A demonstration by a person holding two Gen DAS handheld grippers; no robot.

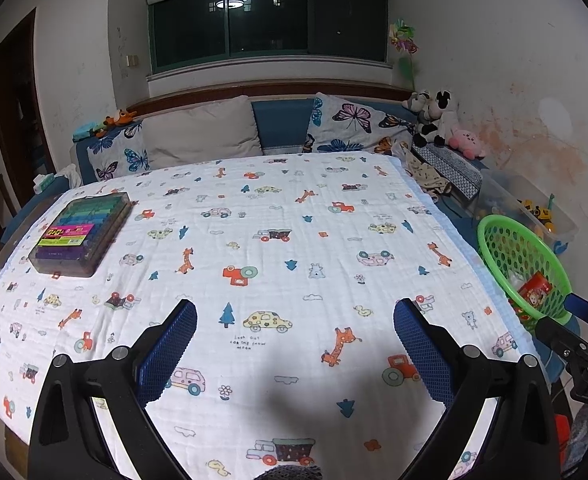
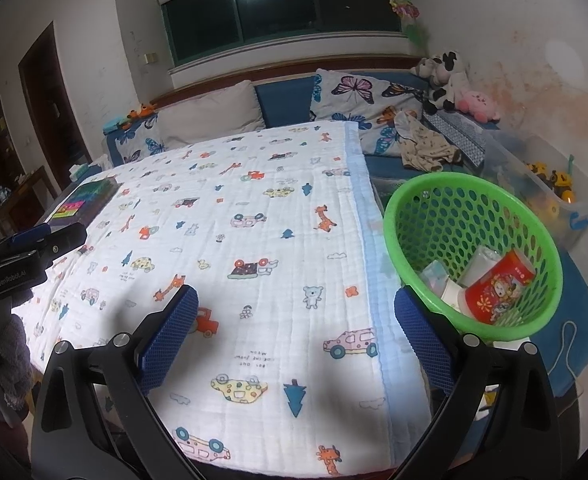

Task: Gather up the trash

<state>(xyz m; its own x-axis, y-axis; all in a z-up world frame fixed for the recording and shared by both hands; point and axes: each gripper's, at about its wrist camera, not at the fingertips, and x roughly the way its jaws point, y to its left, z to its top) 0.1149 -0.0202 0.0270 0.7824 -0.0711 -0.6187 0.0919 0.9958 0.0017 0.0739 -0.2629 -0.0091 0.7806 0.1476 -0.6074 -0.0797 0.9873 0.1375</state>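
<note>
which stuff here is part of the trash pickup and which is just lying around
Belongs to the job:
- round green perforated plastic basket
- red printed paper cup inside it
- white wrappers inside it

Just lying about:
- clear plastic case of coloured markers
- pink plush toy
- butterfly-print pillow

The blanket [image 1: 278, 240] is white with a pale blue edge, printed with orange giraffes, red tractors, yellow and pink cars and blue trees. The perforated basket [image 2: 454, 216] is bright green and holds a red cup [image 2: 494, 286] with cartoon figures and pale wrappers [image 2: 438, 276], while the flat box [image 1: 82, 234] shows rows of purple, blue and green under a yellow-and-pink label. Both grippers have black frames and blue textured pads [image 1: 170, 346], and the pillows [image 1: 354, 124] carry blue, purple and orange butterflies.
</note>
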